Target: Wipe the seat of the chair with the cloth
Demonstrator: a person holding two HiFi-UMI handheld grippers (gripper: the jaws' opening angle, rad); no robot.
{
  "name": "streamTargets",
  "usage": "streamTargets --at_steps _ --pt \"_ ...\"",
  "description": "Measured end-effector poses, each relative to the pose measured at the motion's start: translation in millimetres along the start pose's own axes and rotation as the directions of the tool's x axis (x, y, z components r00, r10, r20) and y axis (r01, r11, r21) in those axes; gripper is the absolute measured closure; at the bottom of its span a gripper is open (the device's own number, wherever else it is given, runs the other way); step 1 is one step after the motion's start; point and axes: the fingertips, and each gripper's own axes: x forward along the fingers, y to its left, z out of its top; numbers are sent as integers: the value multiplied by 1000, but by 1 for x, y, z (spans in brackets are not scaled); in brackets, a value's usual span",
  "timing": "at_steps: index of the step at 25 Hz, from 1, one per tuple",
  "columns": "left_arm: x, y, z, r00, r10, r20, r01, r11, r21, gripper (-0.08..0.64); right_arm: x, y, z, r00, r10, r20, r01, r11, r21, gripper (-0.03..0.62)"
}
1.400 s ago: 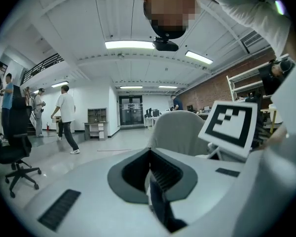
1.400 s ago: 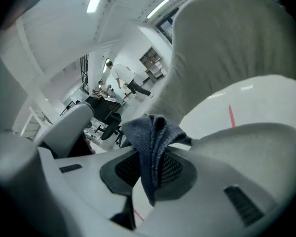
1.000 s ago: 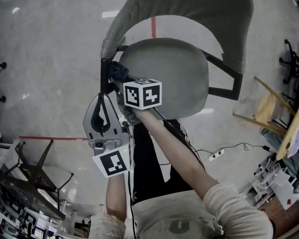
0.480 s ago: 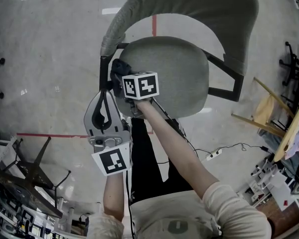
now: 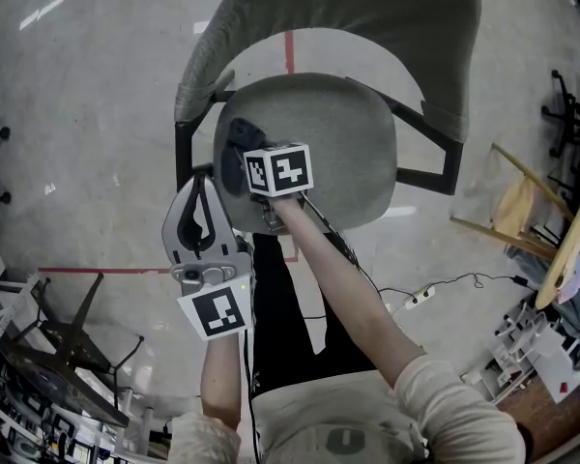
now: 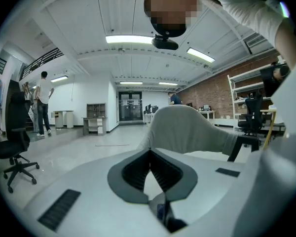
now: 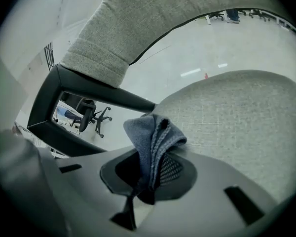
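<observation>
The grey padded chair seat (image 5: 338, 153) lies below me, its curved backrest (image 5: 387, 17) beyond it. My right gripper (image 5: 246, 153), under its marker cube, is shut on a dark blue-grey cloth (image 5: 238, 133) at the seat's left part. In the right gripper view the cloth (image 7: 153, 137) bulges out of the jaws over the seat (image 7: 237, 112), beside the black armrest frame (image 7: 89, 100). My left gripper (image 5: 201, 187) stands shut and empty off the seat's left front edge. In the left gripper view its jaws meet, and only the backrest (image 6: 187, 130) shows beyond them.
Red tape lines (image 5: 106, 270) cross the concrete floor. A power strip with its cable (image 5: 420, 299) lies at the right, with a wooden frame (image 5: 527, 211) further right. Cluttered racks (image 5: 48, 356) fill the lower left. An office chair (image 6: 15, 147) and people (image 6: 43, 100) stand far off.
My right gripper has carried the cloth a little further in from the seat's left edge. The left gripper has hardly moved.
</observation>
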Motion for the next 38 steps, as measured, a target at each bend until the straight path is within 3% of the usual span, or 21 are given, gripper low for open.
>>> streamTargets --at_steps 10,17,27,32,38 --pt "20 -41 6 998 -62 9 62 998 17 545 -55 -87 -4 992 -126 29 126 992 -11 534" --pt "29 -70 8 995 -103 8 102 994 32 545 -107 -156 -8 970 -234 59 234 972 4 535" --pt "35 -111 14 986 -168 2 167 984 57 545 -185 -248 -27 870 -483 104 483 875 25 534" --pt "38 -127 15 981 -196 6 195 978 68 545 -199 -262 -35 818 -562 118 564 825 18 535" --pt "37 -132 16 979 -204 5 203 977 72 545 -203 -268 -34 750 -644 150 641 764 78 535"
